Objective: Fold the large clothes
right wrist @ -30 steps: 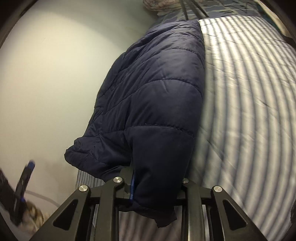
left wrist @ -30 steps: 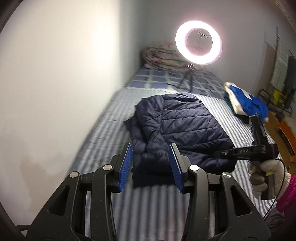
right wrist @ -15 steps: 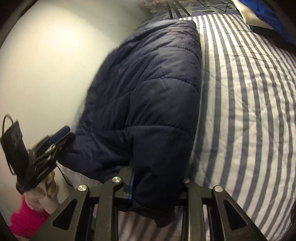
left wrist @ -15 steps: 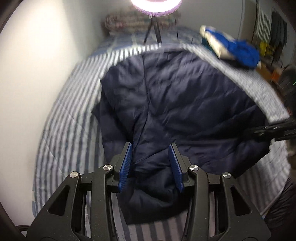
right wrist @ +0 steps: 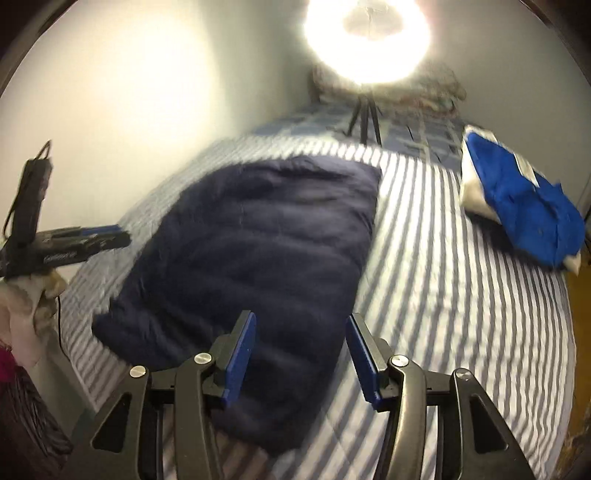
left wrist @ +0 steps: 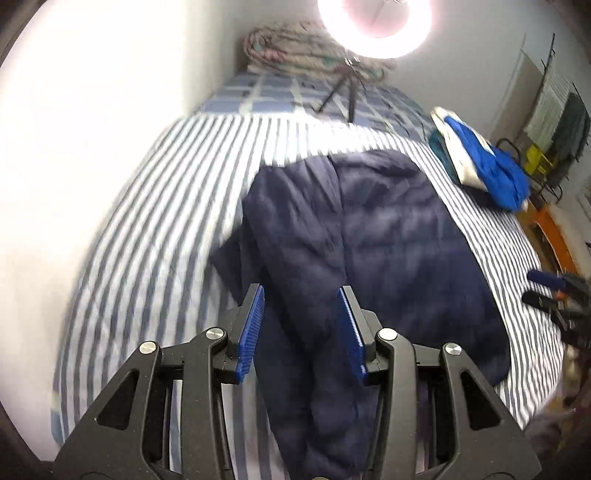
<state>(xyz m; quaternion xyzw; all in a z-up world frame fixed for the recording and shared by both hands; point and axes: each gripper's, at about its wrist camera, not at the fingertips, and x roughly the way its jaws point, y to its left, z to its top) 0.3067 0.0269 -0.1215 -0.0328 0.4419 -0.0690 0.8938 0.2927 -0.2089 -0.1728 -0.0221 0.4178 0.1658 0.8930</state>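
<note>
A navy quilted jacket (left wrist: pixel 376 251) lies folded on the blue-and-white striped bed (left wrist: pixel 155 206). My left gripper (left wrist: pixel 301 332) is open and empty, hovering over the jacket's near left part. In the right wrist view the jacket (right wrist: pixel 258 251) lies ahead of my right gripper (right wrist: pixel 301 354), which is open and empty above the jacket's near end. The left gripper also shows at the left of the right wrist view (right wrist: pixel 110 236). The right gripper shows at the right edge of the left wrist view (left wrist: pixel 543 288).
A bright ring light (left wrist: pixel 373 26) on a tripod stands on the bed's far end before a rolled floral quilt (left wrist: pixel 295 48). A folded blue and white garment (right wrist: pixel 517 206) lies at the bed's right. A white wall (left wrist: pixel 92 110) runs along the left. Orange furniture (left wrist: pixel 554 236) is beside the bed.
My right gripper has opened and let go of the jacket, then pulled back and up. My left gripper has drawn back from the jacket. The jacket now lies flat on the bed.
</note>
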